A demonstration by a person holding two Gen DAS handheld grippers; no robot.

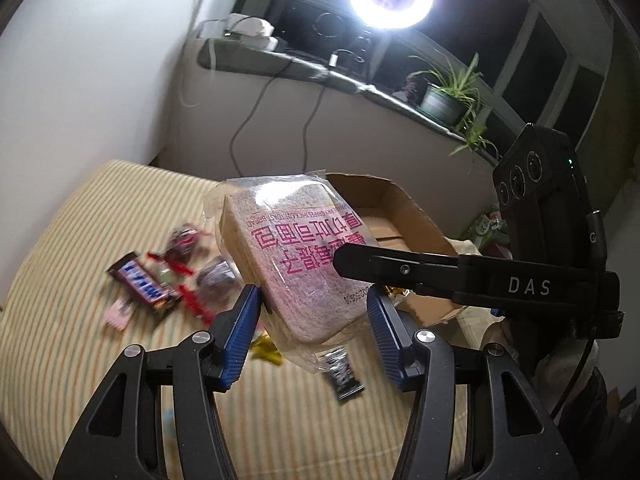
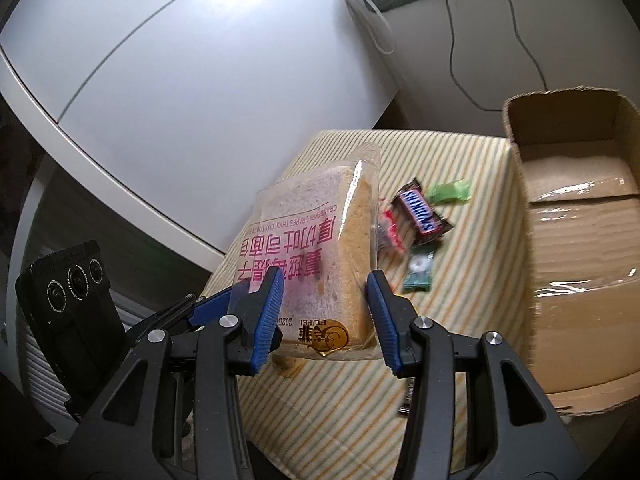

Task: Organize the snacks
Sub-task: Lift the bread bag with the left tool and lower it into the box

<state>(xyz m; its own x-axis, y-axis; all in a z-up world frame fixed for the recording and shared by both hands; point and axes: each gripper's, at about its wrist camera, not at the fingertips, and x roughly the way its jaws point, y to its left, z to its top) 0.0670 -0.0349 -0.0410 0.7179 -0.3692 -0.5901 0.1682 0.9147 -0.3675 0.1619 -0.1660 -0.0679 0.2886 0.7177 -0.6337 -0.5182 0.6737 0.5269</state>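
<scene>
While both the left gripper [image 1: 314,320] and right gripper [image 2: 326,306] clamp the clear-wrapped slab of thick toast bread [image 1: 296,256] between their blue pads, lifted beside the open brown cardboard box [image 2: 580,208], uneven pulling could tear the slippery wrapper or drop it.

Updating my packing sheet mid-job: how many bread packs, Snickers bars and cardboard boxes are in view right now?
bread pack: 1
Snickers bar: 1
cardboard box: 1
Total: 3
</scene>
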